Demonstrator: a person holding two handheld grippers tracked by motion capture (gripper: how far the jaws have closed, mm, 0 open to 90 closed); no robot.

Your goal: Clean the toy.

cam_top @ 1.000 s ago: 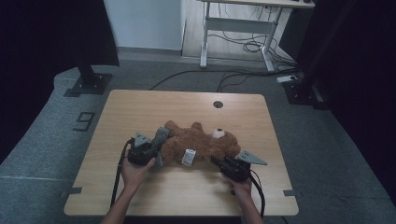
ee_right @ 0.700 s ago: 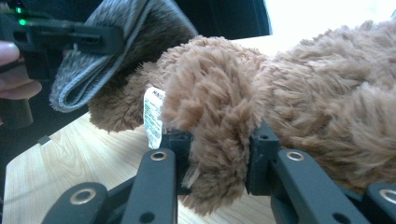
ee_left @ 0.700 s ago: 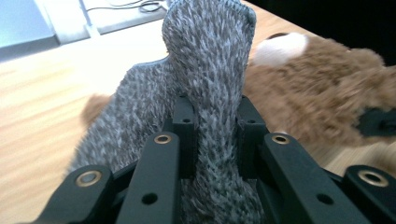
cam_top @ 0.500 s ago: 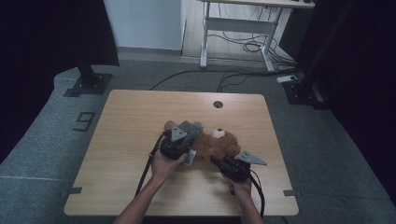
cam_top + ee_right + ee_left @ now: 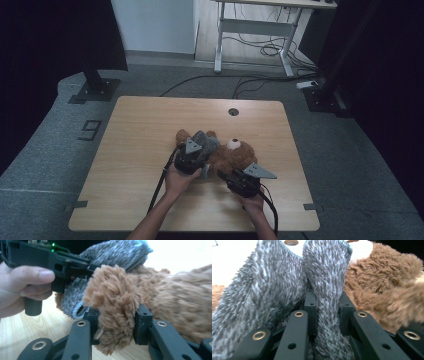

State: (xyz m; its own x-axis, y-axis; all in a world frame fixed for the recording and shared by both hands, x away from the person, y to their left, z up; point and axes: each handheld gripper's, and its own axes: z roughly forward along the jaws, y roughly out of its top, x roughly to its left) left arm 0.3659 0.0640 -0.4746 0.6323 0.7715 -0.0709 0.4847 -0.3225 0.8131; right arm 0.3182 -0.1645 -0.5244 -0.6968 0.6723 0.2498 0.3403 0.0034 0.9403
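A brown teddy bear lies near the middle of the wooden table, toward the near edge, its long axis running left to right with the head and white muzzle at the right. A grey fuzzy garment sits over its left, body end.

The left gripper rests on that end, jaws pinched tight on a fold of the grey garment, with brown fur just to the right of them. The left hand holds it from the near side.

To the right and nearer, the right gripper clamps a brown limb; its jaws have just eased apart slightly, fur between them. The garment lies left and far from these jaws, so the left gripper is nearer for any pull on it.
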